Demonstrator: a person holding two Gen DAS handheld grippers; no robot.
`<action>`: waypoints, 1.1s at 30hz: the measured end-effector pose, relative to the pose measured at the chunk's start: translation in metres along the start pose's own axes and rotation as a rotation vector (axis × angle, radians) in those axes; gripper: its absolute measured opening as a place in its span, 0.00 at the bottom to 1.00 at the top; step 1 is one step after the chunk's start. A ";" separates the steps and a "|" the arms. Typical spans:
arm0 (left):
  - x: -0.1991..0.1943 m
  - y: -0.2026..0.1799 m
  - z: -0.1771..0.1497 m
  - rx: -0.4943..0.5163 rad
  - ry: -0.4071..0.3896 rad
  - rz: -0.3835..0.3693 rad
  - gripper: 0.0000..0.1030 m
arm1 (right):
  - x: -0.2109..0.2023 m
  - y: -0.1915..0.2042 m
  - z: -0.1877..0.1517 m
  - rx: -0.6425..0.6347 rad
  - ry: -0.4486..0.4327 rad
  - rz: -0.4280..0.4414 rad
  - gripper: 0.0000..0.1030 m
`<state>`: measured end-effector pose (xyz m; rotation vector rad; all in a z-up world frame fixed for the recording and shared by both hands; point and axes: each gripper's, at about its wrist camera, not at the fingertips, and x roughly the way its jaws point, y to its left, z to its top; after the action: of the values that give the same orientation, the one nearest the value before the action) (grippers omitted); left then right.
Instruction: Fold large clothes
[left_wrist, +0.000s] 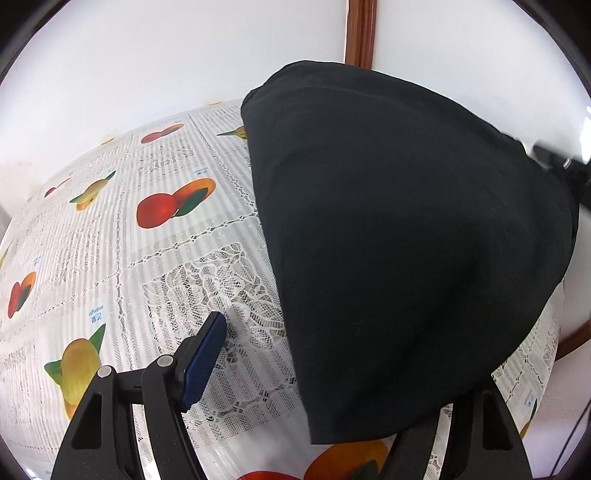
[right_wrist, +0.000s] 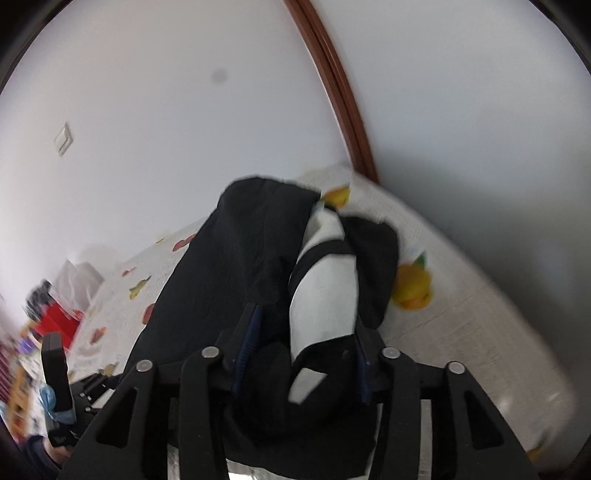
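Note:
A large black garment (left_wrist: 399, 229) lies folded on the fruit-print tablecloth (left_wrist: 110, 236), filling the right of the left wrist view. My left gripper (left_wrist: 332, 354) stands open at the garment's near edge. Its left finger (left_wrist: 205, 362), with a blue pad, rests clear on the lace, and black cloth covers the right finger. In the right wrist view the same garment (right_wrist: 236, 258) runs away from me, with a white part (right_wrist: 325, 295) showing. My right gripper (right_wrist: 306, 328) is open, and bunched black and white cloth lies loose between its blue pads (right_wrist: 247, 343).
A white wall backs the table, with a brown wooden frame (left_wrist: 360, 33) behind the garment. A wall switch (right_wrist: 63, 138) is on the left. Red and mixed clutter (right_wrist: 55, 317) sits at the table's far left end. A dark device (right_wrist: 55, 369) stands at the lower left.

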<state>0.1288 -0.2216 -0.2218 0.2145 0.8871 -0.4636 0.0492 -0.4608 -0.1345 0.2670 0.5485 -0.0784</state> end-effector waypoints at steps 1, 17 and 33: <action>0.000 0.001 0.000 0.000 0.004 -0.004 0.70 | -0.007 0.009 0.008 -0.047 -0.019 -0.021 0.46; -0.007 -0.003 -0.009 -0.003 -0.018 0.008 0.72 | 0.053 -0.025 0.016 0.196 -0.007 0.215 0.05; -0.025 -0.002 -0.009 0.030 -0.058 -0.070 0.53 | 0.017 -0.037 -0.016 0.116 0.138 -0.100 0.73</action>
<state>0.1080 -0.2120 -0.2073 0.1969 0.8333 -0.5463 0.0505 -0.4923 -0.1653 0.3595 0.6958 -0.1898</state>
